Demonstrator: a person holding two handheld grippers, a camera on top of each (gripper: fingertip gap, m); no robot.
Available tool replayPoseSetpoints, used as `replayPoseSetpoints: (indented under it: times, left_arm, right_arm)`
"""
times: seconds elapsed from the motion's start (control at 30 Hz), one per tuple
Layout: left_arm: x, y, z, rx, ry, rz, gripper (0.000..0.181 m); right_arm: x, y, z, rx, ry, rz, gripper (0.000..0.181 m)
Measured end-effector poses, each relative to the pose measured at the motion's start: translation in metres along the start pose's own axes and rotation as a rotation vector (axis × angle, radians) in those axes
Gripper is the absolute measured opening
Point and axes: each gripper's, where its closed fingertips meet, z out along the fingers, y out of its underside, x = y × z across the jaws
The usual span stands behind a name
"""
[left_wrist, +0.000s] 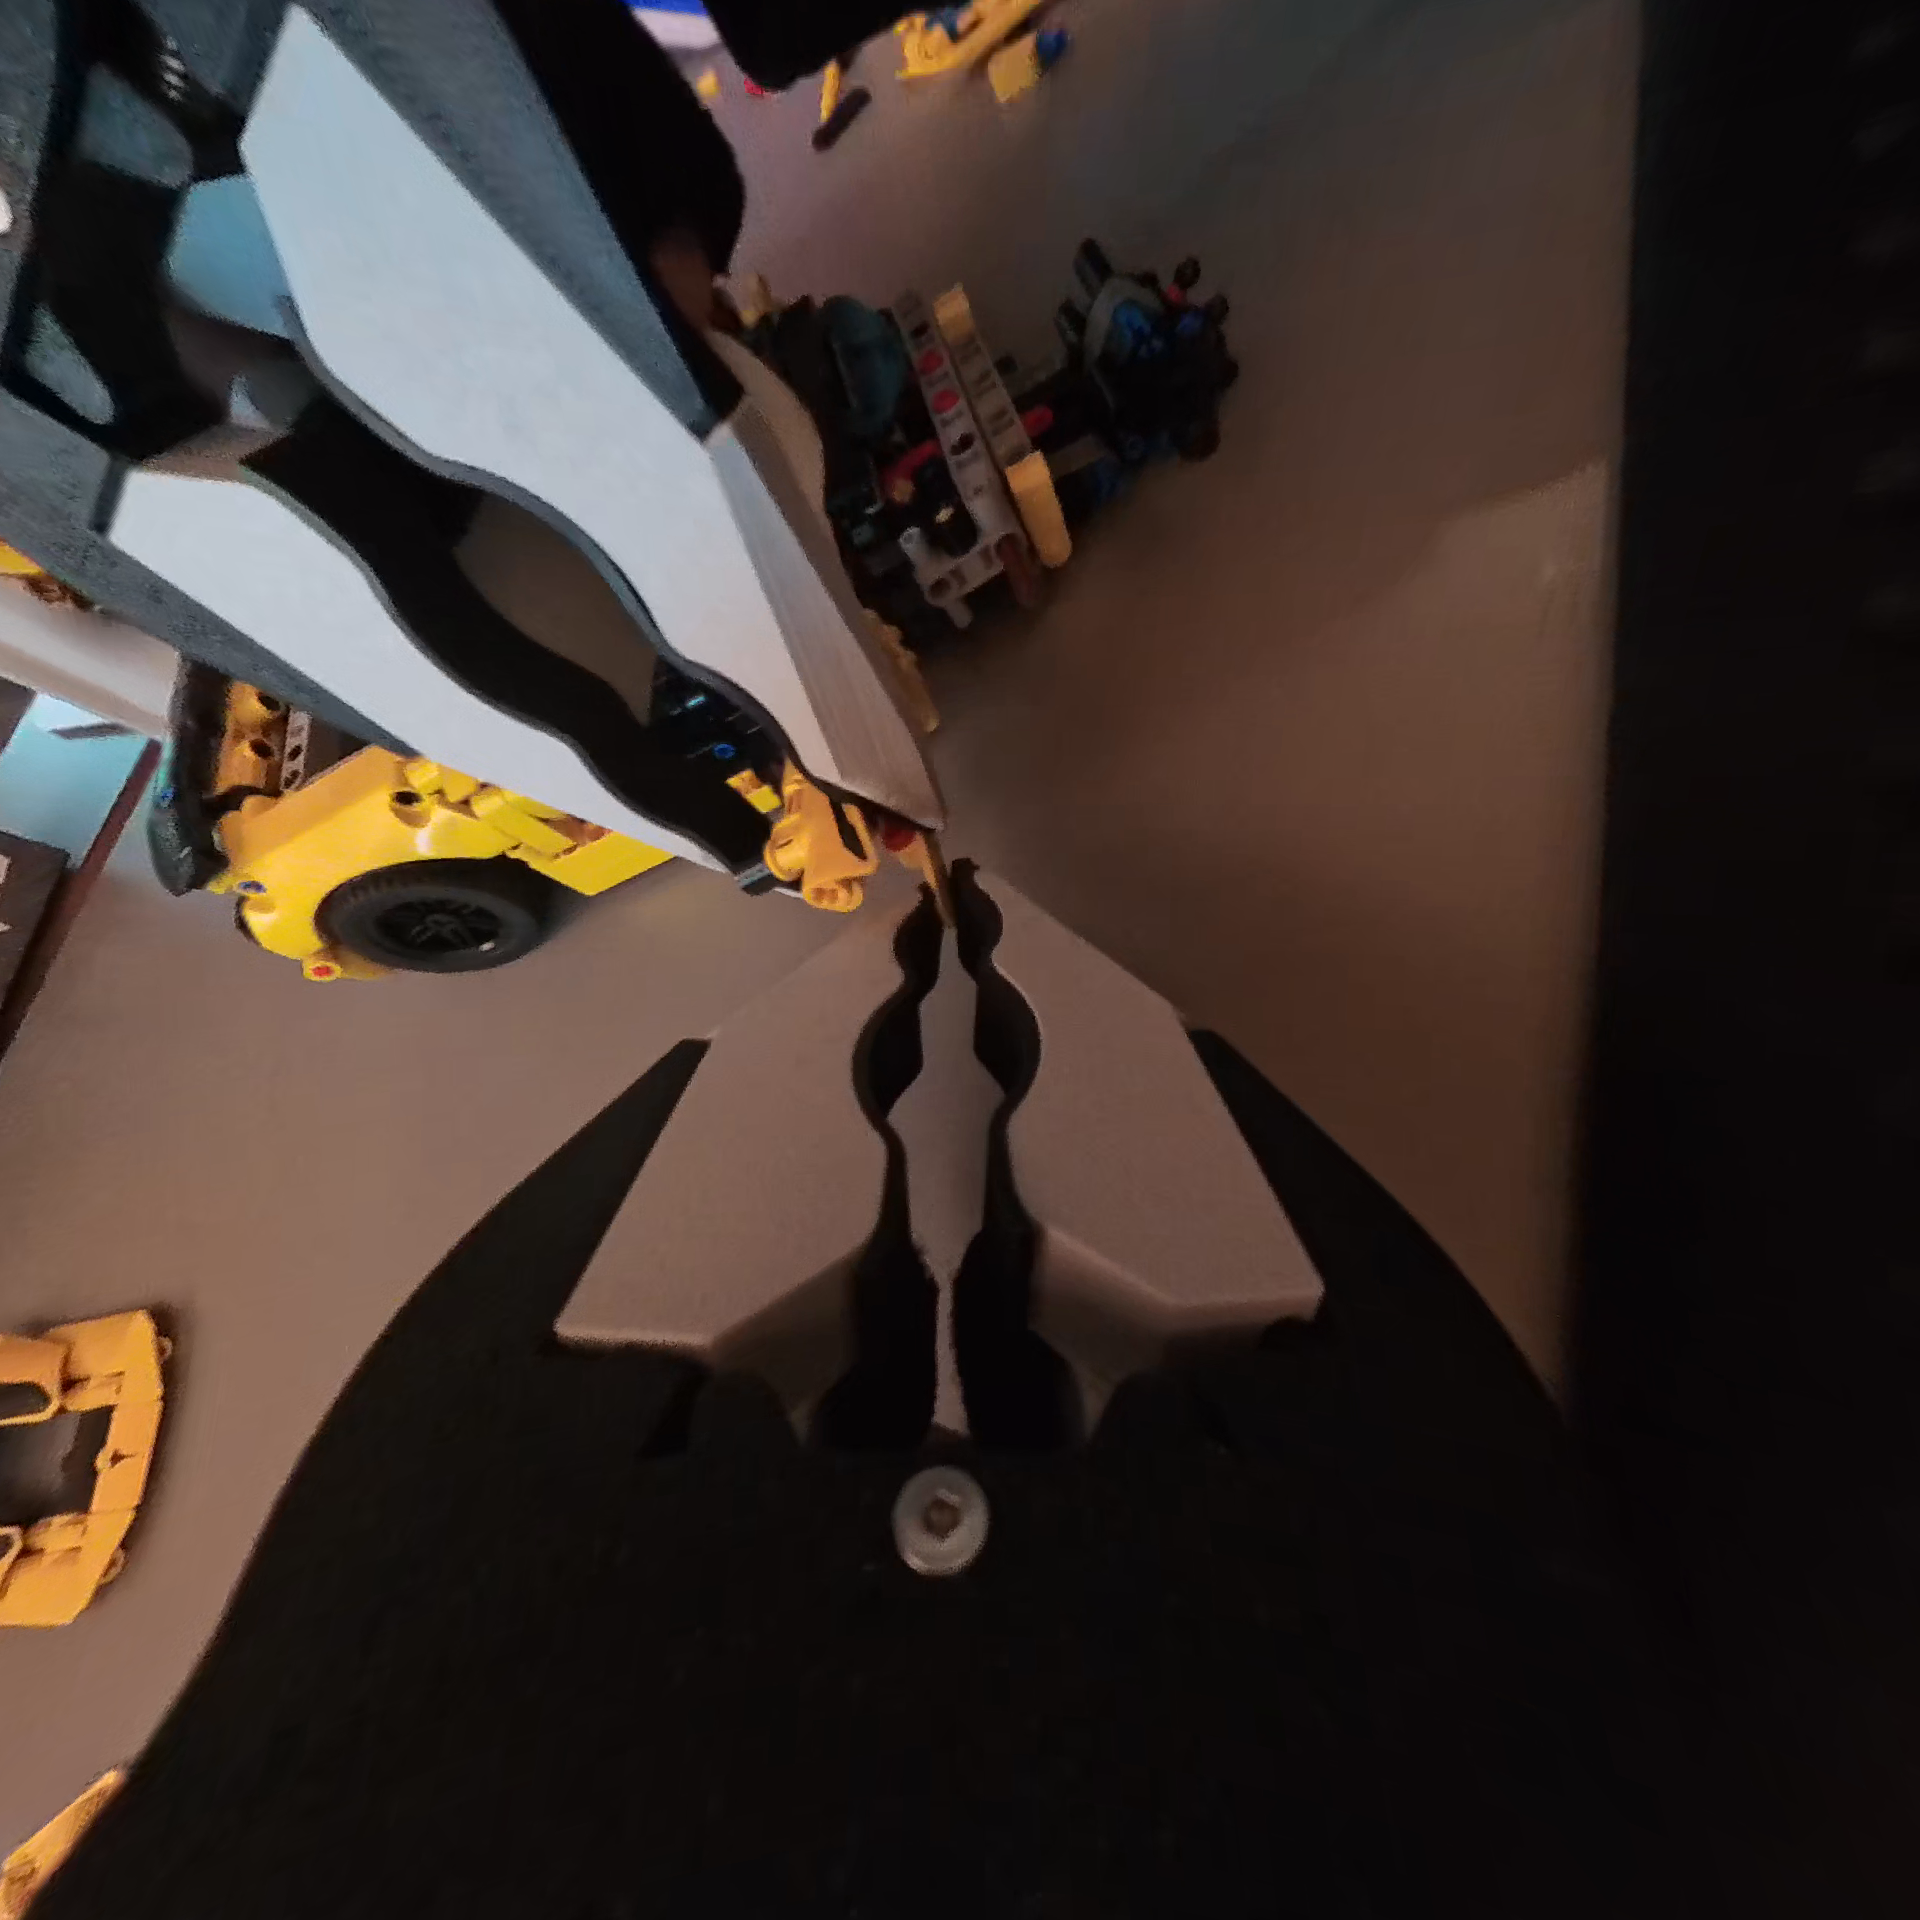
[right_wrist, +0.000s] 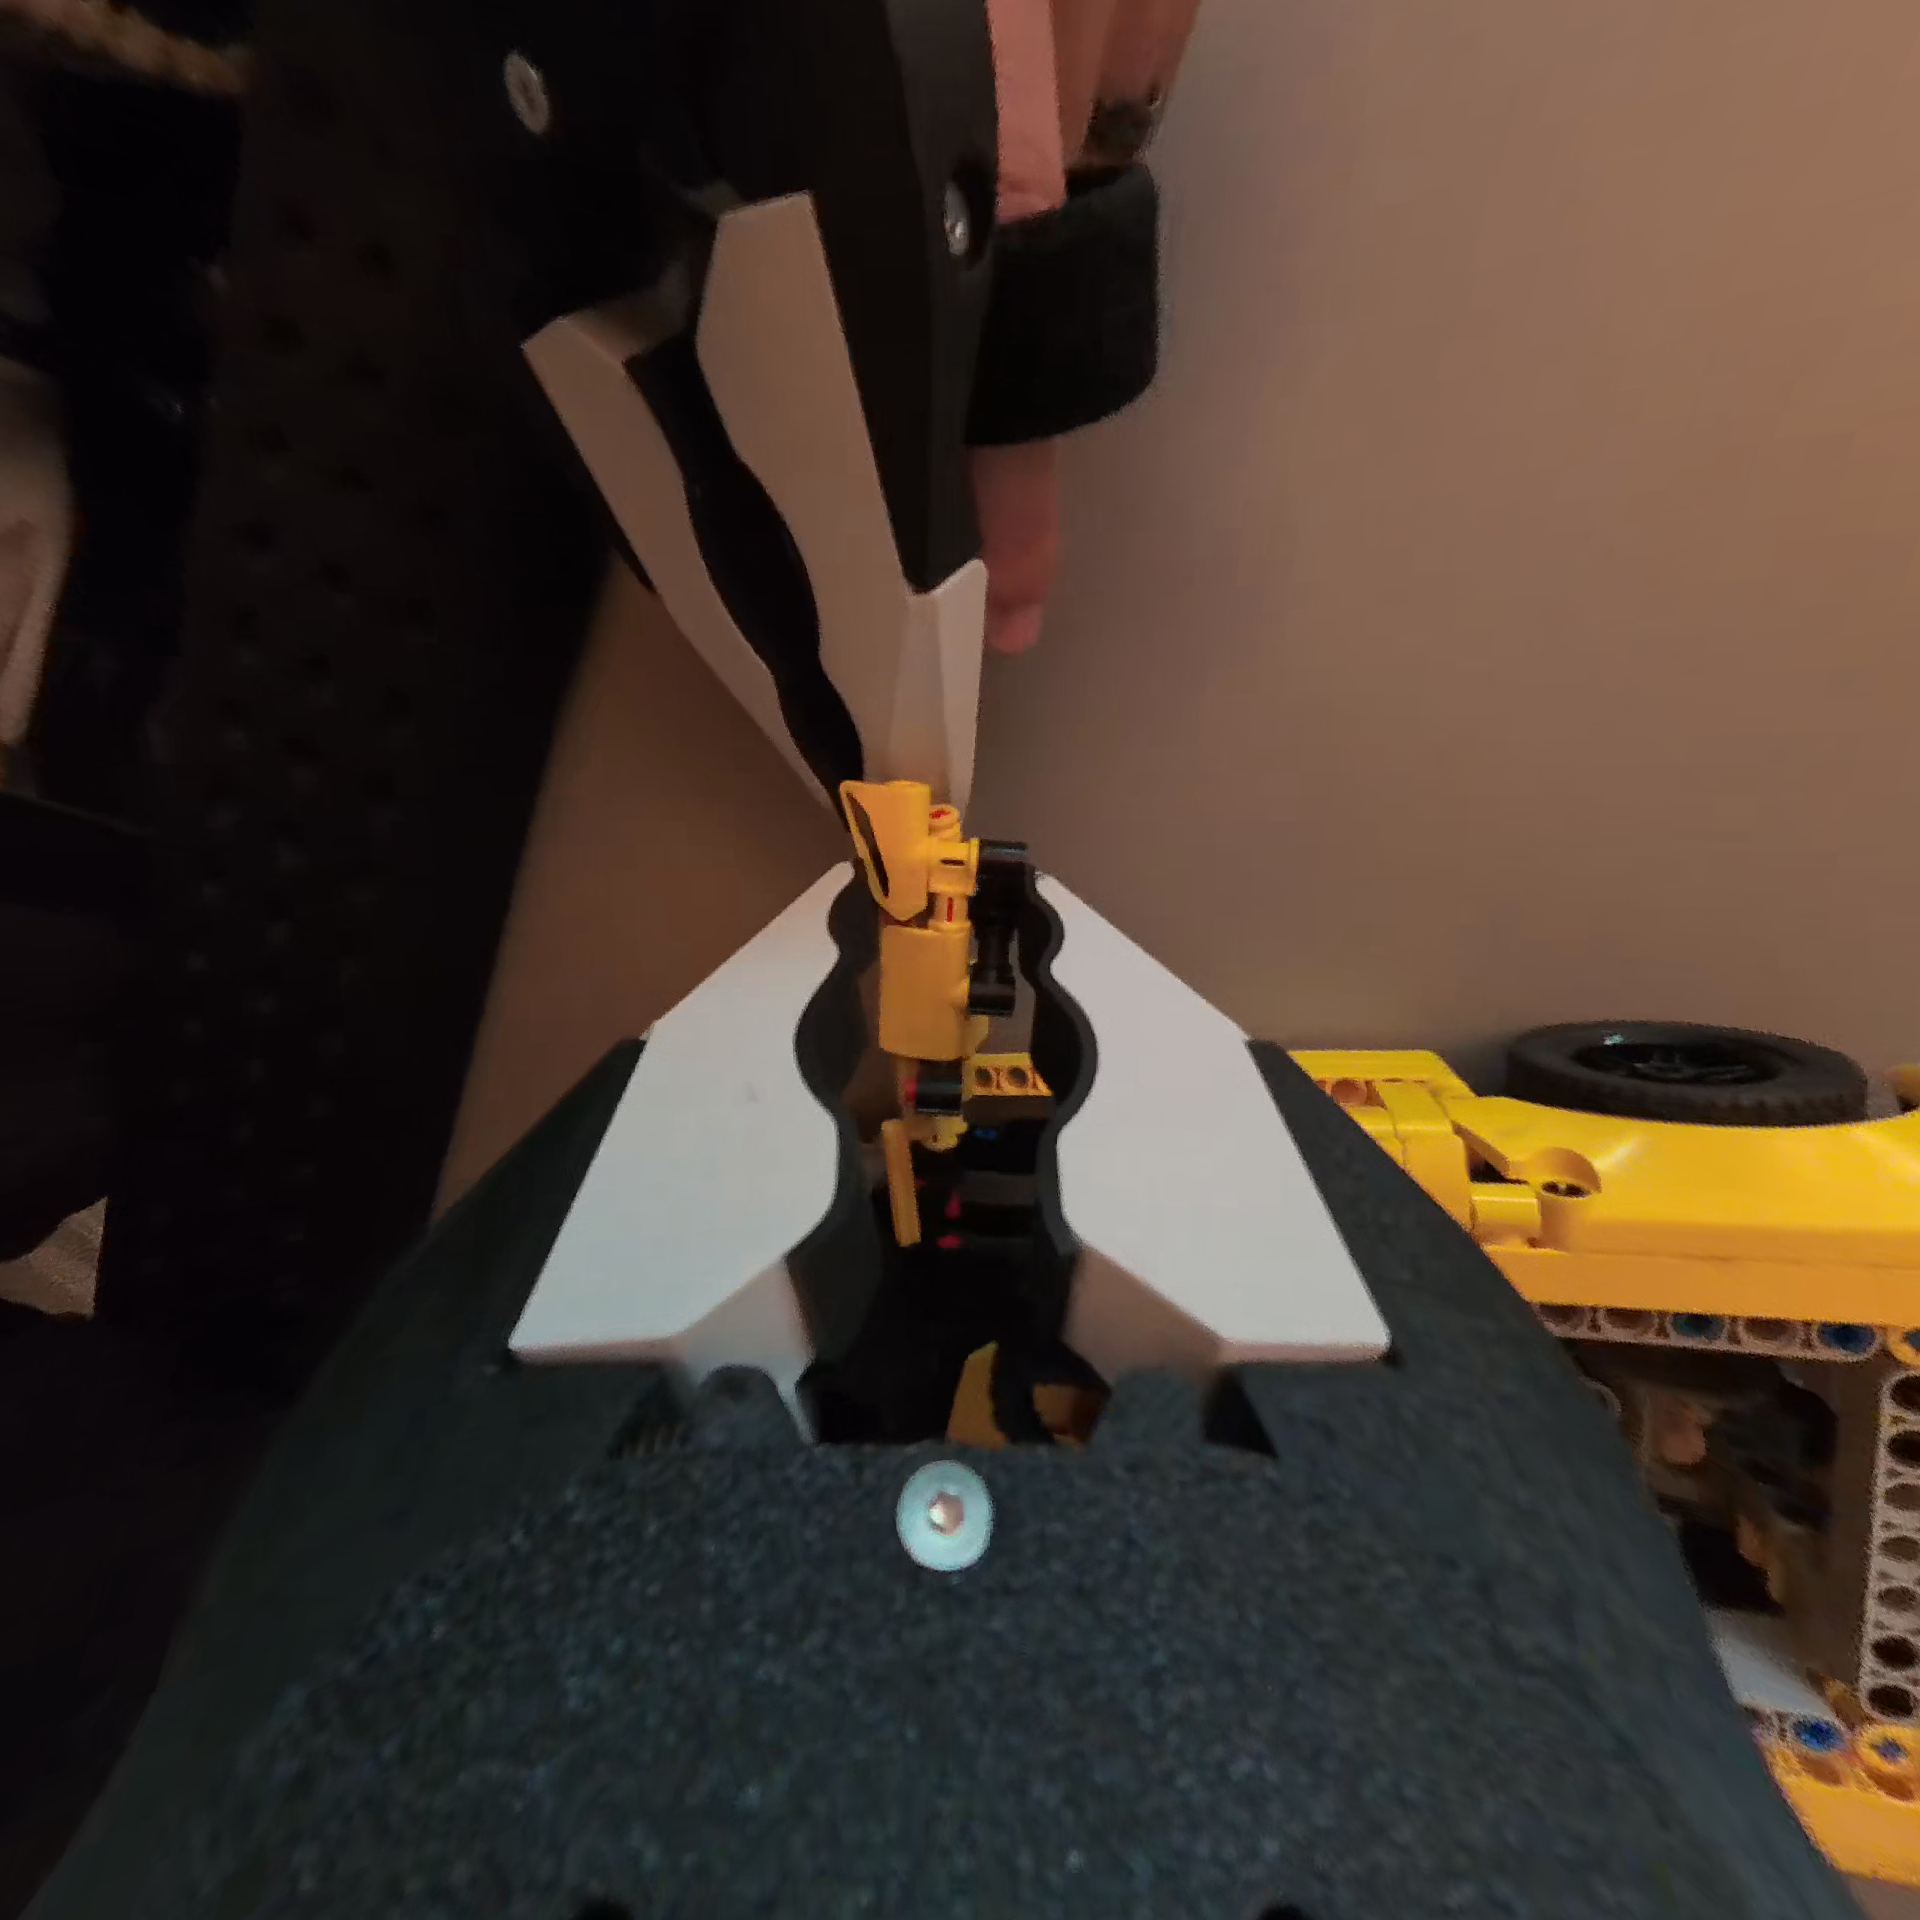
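Observation:
My right gripper (right_wrist: 951, 894) is shut on a small yellow and black brick assembly (right_wrist: 925, 987) that stands up between its white fingers (right_wrist: 727, 1122). My left gripper (left_wrist: 948, 883) is shut on a thin yellow piece (left_wrist: 938, 871) at the end of that assembly. In the left wrist view the right gripper (left_wrist: 842, 842) comes in from the upper left with the assembly (left_wrist: 821, 852) at its tips. In the right wrist view the left gripper (right_wrist: 899, 790) comes down from above onto the assembly's yellow top piece (right_wrist: 883, 831). A person's hand (right_wrist: 1018, 540) is behind it.
A yellow toy car body (left_wrist: 416, 831) with a black wheel (left_wrist: 436, 920) lies on the tan table (left_wrist: 1247, 831); it also shows in the right wrist view (right_wrist: 1662, 1205). A dark brick chassis (left_wrist: 987, 436) stands farther off. Loose yellow parts (left_wrist: 73, 1455) and small pieces (left_wrist: 966, 42) lie around. A dark edge (left_wrist: 1766, 935) runs along the right. My two grippers' fingertips are within a few centimetres of each other.

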Motion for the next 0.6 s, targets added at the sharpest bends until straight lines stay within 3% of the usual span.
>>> replayPoseSetpoints:
  times: [0.37, 0.5, 0.6]
  left_arm:
    - [0.002, 0.001, 0.003, -0.011, 0.043, -0.058, 0.002]
    - [0.004, 0.000, 0.002, -0.011, 0.050, -0.074, 0.002]
    - [0.006, -0.002, 0.004, -0.021, 0.060, -0.118, 0.002]
  right_arm:
    - [-0.001, 0.001, 0.004, -0.030, 0.067, 0.049, 0.028]
    - [-0.006, -0.012, -0.008, 0.045, 0.175, 0.044, 0.040]
    - [-0.007, -0.025, -0.037, 0.193, 0.308, 0.096, 0.046]
